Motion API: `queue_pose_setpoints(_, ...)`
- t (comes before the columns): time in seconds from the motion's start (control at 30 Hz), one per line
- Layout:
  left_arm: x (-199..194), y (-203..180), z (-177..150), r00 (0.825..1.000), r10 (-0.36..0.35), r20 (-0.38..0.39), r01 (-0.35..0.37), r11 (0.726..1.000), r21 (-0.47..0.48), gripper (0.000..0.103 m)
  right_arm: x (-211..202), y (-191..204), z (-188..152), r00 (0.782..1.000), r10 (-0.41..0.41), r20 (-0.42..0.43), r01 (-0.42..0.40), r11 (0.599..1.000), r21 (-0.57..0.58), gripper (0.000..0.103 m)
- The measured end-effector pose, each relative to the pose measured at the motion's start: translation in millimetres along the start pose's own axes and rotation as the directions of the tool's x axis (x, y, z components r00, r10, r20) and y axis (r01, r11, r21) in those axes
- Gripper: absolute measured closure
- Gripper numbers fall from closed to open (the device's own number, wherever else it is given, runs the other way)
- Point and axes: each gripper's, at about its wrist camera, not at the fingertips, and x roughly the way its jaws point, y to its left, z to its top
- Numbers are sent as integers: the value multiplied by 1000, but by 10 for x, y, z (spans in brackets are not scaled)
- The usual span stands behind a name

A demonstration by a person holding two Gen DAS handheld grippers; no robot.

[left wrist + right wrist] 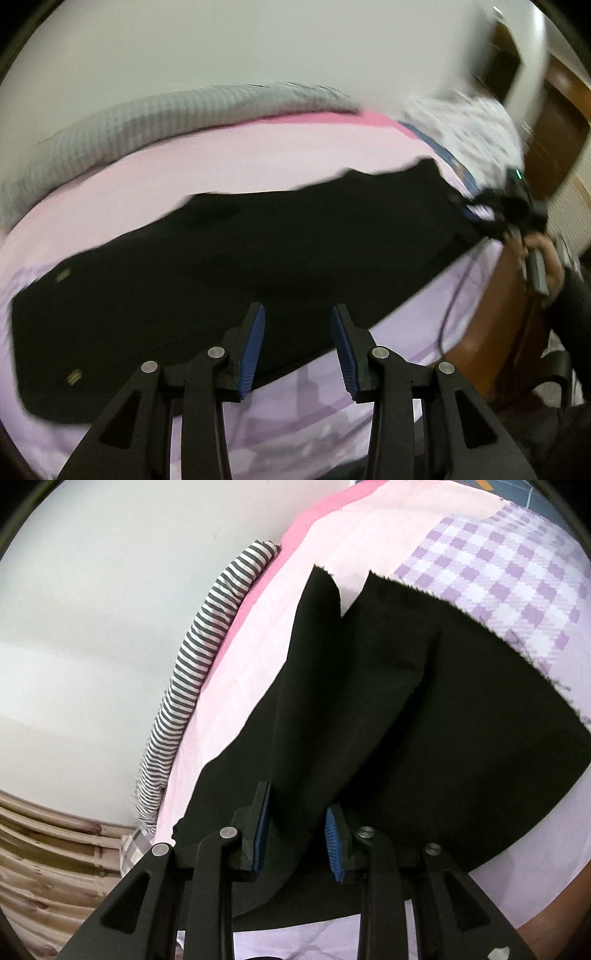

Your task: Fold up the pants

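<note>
- Pants (229, 266): black, lay spread lengthwise across the bed (258, 155), on a pale pink and lilac sheet. Waist end, with two small metal fittings, sat at the left of the left wrist view; leg ends ran off to the right.
- Left gripper (297, 343): fingers stood apart with nothing between them, poised over the near long edge of the pants at about mid-length. Contact with the cloth could not be told.
- Grey striped cloth (147, 118): bunched along the far side of the bed against the wall, apart from the pants.
- Right gripper (297, 830): seen at the far right of the left wrist view, at the leg end. In its own view the fingers stood either side of a raised ridge of black cloth. The blue pads (332, 843) looked near or on the fold, but a gap showed; whether they pinched it could not be told.
- Leg hems (406, 587): raw, slightly frayed edges, lying on the lilac checked part of the sheet; two legs split by a notch.
- Handling, judged: fabric looked thin, soft and limp, light, not fragile. It would sag and crease wherever lifted, and the layers might slide apart.
- Hold points, judged: pinch both layers at the edge, one gripper near the waist and one near the hems, rather than mid-panel.
</note>
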Motion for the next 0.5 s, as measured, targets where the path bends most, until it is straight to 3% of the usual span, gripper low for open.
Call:
queue_pose_setpoints(0.17, 464, -578, 171, 996, -70, -54, 77, 987, 138, 64, -99, -112, 134, 1000, 15, 22, -15, 1000, 27, 76)
queue_pose_setpoints(0.3, 727, -864, 224, 993, -83, -88, 100, 973, 206, 64, -118, -219, 228, 999, 16, 33, -18, 998, 61, 76)
queue_pose_setpoints(0.47, 936, -1089, 285, 991, -85, -104, 108, 964, 242, 64, -194, -320, 354, 998, 23, 53, -27, 996, 84, 77)
queue_pose_setpoints(0.5, 956, -1087, 282, 991, -85, -104, 108, 964, 242, 64, -202, -316, 380, 999, 15, 51, -19, 997, 75, 81)
